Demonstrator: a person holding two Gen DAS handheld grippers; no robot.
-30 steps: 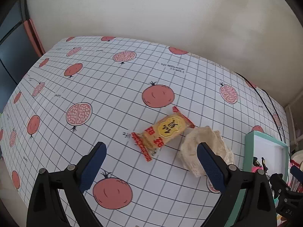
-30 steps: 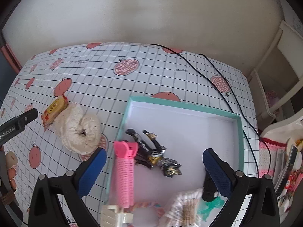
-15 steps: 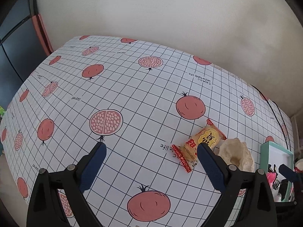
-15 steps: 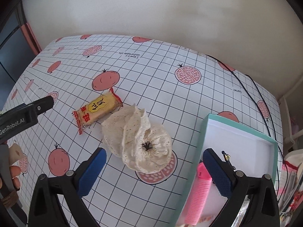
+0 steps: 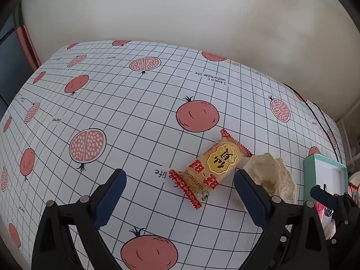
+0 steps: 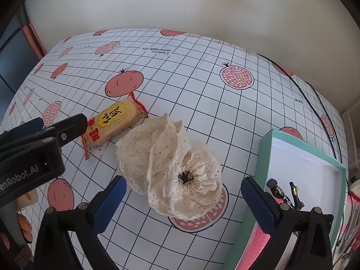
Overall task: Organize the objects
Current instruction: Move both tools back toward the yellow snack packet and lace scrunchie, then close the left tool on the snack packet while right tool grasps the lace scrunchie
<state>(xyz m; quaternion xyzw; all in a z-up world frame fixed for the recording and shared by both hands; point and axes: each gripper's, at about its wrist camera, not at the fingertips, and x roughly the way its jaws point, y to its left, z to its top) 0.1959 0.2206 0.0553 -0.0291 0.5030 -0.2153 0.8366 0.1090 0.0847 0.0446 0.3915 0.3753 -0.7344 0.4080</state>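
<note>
I held my right gripper (image 6: 183, 199) spread wide over the frilly cream lace scrunchie (image 6: 173, 168). My left gripper (image 5: 180, 191), also spread, faced the crinkly yellow snack packet (image 5: 212, 164), lying diagonally beside the scrunchie on the gridded tablecloth (image 5: 126, 103).

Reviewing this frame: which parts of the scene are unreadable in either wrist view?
- Box contents, right wrist view: the right gripper and the frame's bottom edge hide most of them; only a dark clip and something pink show.
- Scrunchie, left wrist view: its near side is behind a left gripper finger.
- Snack packet, right wrist view: its left end is behind the left gripper.
</note>
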